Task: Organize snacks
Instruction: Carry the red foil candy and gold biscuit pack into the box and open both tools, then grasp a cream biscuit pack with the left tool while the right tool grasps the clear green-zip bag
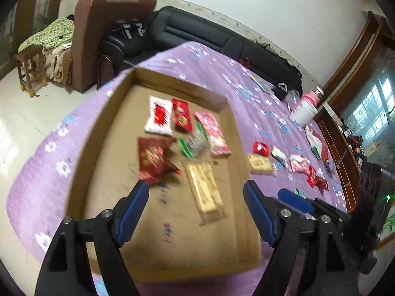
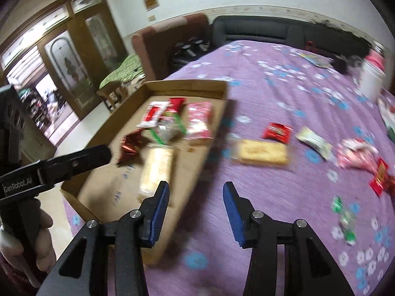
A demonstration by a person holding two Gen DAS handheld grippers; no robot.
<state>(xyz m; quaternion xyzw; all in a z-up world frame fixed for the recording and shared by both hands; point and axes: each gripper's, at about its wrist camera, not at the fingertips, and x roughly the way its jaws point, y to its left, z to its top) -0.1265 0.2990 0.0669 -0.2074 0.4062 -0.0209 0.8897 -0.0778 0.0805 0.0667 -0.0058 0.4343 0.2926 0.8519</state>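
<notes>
1. Right gripper: fingers spread, nothing between the blue pads. It hangs over the purple cloth just outside the right wall of the box; its left pad overlaps that wall in the right view.

2. Left gripper: fingers also spread and empty, hanging over the box floor. The tan bar lies between and just beyond the pads, long axis running roughly along the fingers (slightly skewed).

3. Key relation, judged: the next loose snack is the biscuit pack on the cloth, just right of the box. From the right gripper it lies ahead and a little right, long axis across the fingers, so a grasp would close over its short width or need a wrist turn. The right gripper is the nearer; the left is over the box with the wall in between.

4. Beyond the biscuit pack, further right of the box: red packet, pale green packet, pink packet, red sachets, small green candies. All apart from one another (blur makes the edges uncertain).

5. Already in the box: white-red pack, dark red packet, pink pack, among others.

6. View difference: the left view shows the full box floor and its far wall; the right view shows the loose snacks spread out, and the left gripper's finger reaching in over the box, with a hand behind.
</notes>
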